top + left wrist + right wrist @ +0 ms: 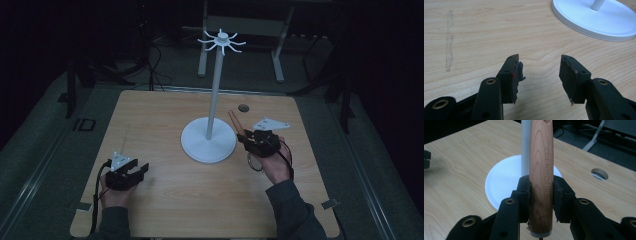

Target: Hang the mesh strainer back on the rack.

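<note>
Dim surroundings framed a light wooden table [150,200]. Right of centre, a reddish wooden utensil handle [541,177] stood clamped in the right gripper [541,202], probably destined for the white hook-topped stand [209,137]; the left gripper [540,75] waited open, near-left.

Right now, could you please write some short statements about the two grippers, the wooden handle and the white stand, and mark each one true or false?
1. The right gripper is shut on the wooden handle. True.
2. The left gripper holds a spoon. False: its jaws stand open over bare wood, with nothing between them.
3. The white stand has a round base and a tall pole with hooks at the top. True.
4. The wooden handle hangs from one of the hooks. False: it is in the right gripper, low beside the pole.
5. The table has a small round hole behind the stand. True.
</note>
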`<state>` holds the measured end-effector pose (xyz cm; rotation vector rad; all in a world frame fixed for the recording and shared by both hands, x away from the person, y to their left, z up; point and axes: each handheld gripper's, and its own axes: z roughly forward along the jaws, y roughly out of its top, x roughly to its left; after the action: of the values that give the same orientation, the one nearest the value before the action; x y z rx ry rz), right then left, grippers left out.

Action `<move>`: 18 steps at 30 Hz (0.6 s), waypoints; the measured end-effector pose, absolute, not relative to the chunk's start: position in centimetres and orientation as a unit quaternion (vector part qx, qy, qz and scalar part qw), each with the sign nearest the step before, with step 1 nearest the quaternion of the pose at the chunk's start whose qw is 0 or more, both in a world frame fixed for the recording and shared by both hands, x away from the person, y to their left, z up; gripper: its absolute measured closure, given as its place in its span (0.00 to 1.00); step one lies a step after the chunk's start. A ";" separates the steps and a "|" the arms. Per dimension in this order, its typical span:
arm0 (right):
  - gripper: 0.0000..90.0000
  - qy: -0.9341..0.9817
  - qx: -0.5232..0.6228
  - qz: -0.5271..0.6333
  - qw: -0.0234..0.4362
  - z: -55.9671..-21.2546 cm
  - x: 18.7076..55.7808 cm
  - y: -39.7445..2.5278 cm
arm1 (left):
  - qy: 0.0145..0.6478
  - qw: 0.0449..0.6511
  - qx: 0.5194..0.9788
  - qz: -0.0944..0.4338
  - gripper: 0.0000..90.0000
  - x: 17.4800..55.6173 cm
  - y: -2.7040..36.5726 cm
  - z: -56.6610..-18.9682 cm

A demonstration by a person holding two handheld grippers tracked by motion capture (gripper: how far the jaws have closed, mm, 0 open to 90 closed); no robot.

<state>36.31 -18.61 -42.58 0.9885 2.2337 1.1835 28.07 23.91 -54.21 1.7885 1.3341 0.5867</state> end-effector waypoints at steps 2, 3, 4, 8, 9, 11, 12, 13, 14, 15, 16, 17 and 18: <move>0.77 0.803 0.355 0.428 0.215 -42.3 36.3 -18.5 | 0.529 0.406 0.708 0.232 0.56 28.1 23.9 -54.2; 0.77 0.803 0.353 0.429 0.215 -42.1 36.4 -18.4 | 0.529 0.406 0.708 0.232 0.56 28.1 23.9 -54.2; 0.77 0.802 0.352 0.430 0.217 -42.0 36.4 -18.4 | 0.529 0.406 0.708 0.232 0.56 28.1 23.9 -54.2; 0.77 0.800 0.351 0.434 0.219 -41.6 36.4 -18.2 | 0.528 0.406 0.709 0.233 0.56 28.1 23.9 -54.2; 0.77 0.800 0.350 0.435 0.219 -41.5 36.4 -18.2 | 0.528 0.406 0.709 0.233 0.56 28.1 23.9 -54.2; 0.77 0.799 0.350 0.436 0.222 -41.3 36.5 -18.1 | 0.528 0.406 0.709 0.232 0.56 28.1 23.9 -54.2; 0.77 0.798 0.350 0.437 0.222 -41.2 36.5 -18.1 | 0.528 0.406 0.709 0.232 0.56 28.1 23.9 -54.2; 0.77 0.798 0.350 0.437 0.222 -41.0 36.5 -18.1 | 0.528 0.406 0.709 0.232 0.56 28.1 23.9 -54.2; 0.77 0.797 0.350 0.439 0.223 -41.0 36.5 -18.1 | 0.528 0.406 0.709 0.232 0.56 28.1 23.9 -54.2; 0.77 0.796 0.350 0.440 0.224 -40.9 36.5 -18.1 | 0.528 0.406 0.709 0.232 0.56 28.1 23.9 -54.2; 0.77 0.796 0.350 0.441 0.224 -40.8 36.5 -18.1 | 0.528 0.406 0.709 0.232 0.56 28.1 23.9 -54.2; 0.77 0.795 0.350 0.441 0.224 -40.7 36.5 -18.1 | 0.528 0.406 0.709 0.232 0.56 28.1 23.9 -54.2; 0.77 0.794 0.350 0.443 0.225 -40.6 36.6 -18.2 | 0.528 0.405 0.710 0.231 0.56 28.1 23.9 -54.2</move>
<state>36.58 -18.16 -40.56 0.9644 2.1904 1.2215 28.09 23.94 -54.21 1.7907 1.3325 0.5834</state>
